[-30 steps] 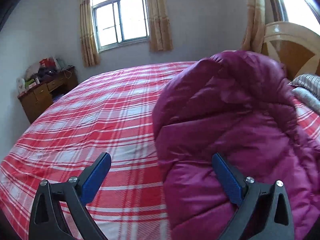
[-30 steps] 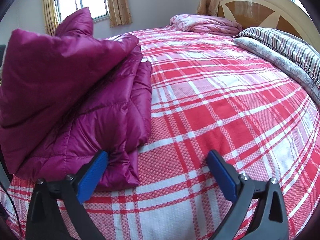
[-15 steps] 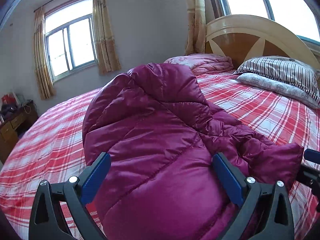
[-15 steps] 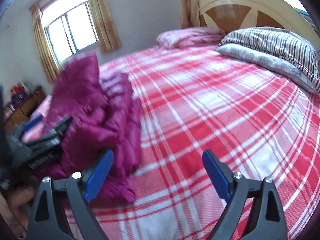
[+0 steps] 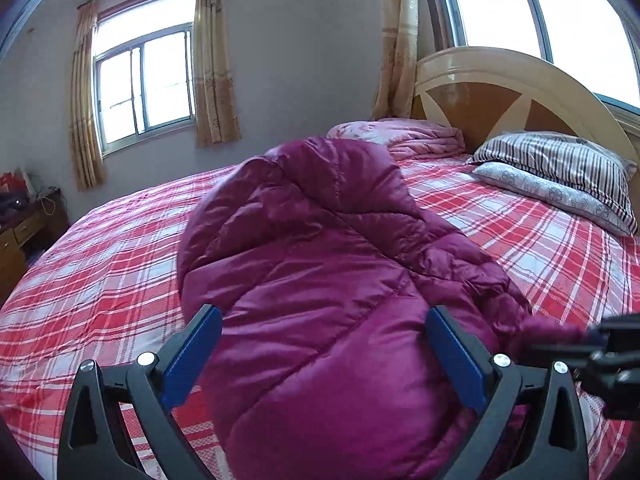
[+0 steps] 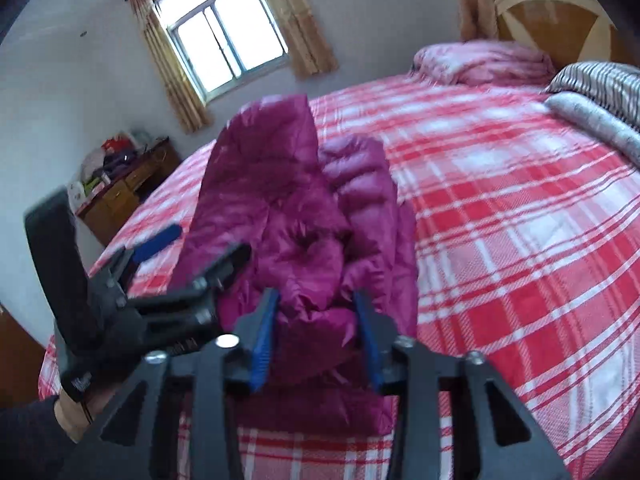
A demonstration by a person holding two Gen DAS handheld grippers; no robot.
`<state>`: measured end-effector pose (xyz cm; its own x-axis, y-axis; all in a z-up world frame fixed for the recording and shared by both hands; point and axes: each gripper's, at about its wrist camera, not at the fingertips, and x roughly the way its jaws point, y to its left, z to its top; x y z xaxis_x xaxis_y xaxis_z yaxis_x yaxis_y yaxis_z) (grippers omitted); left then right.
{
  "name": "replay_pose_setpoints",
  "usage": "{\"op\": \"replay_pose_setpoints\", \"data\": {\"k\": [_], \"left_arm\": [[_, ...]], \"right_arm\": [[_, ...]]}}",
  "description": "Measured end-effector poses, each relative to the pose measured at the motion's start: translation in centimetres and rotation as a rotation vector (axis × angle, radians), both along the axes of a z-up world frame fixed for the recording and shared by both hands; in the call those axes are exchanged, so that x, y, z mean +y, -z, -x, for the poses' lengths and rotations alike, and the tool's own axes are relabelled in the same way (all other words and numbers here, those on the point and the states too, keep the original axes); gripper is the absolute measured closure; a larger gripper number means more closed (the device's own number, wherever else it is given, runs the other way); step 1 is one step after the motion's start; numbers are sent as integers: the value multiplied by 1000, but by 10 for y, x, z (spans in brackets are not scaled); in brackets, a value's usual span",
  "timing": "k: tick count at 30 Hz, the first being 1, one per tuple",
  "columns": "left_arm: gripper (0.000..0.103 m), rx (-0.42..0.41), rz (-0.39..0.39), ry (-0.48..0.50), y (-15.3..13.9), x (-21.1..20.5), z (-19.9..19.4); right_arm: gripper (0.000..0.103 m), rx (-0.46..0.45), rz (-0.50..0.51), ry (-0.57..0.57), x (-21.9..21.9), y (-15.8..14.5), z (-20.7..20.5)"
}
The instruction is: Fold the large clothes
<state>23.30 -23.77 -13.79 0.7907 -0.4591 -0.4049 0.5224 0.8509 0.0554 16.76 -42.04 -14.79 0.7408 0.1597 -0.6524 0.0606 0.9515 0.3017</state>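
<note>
A magenta puffer jacket lies bunched on the red plaid bed. My left gripper is open wide, its blue pads on either side of the jacket's near bulge without squeezing it. In the right wrist view the jacket rises in a heap, and my right gripper is closing with a fold of the jacket's near edge pinched between its blue pads. The left gripper shows there at the left, beside the heap. The right gripper appears blurred at the left wrist view's right edge, with a tuft of jacket at its tip.
Striped and grey pillows and a pink quilt lie by the wooden headboard. A cluttered wooden desk stands against the wall left of the bed. A person's hand holds the left gripper.
The right gripper's jaws went from wide open to narrow, closing on the jacket's near edge, and it swung left toward the heap. The left gripper turned right, bringing the jacket between its fingers.
</note>
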Motion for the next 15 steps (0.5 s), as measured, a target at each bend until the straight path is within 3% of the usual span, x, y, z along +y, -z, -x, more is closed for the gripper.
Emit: {"op": "replay_pose_setpoints", "data": {"k": [3, 6, 8, 11, 15], "left_arm": [[1, -23, 57, -73, -10, 25, -8], [1, -5, 73, -112, -13, 32, -26], [1, 4, 28, -113, -8, 22, -37], [1, -22, -104, -114, 7, -6, -52], [1, -37, -132, -107, 6, -15, -65]], "right_arm": [[90, 30, 0, -1, -3, 11, 13], [90, 75, -21, 13, -9, 24, 23], [90, 103, -29, 19, -13, 31, 18], [90, 143, -78, 21, -19, 34, 8], [88, 177, -36, 30, -22, 18, 2]]}}
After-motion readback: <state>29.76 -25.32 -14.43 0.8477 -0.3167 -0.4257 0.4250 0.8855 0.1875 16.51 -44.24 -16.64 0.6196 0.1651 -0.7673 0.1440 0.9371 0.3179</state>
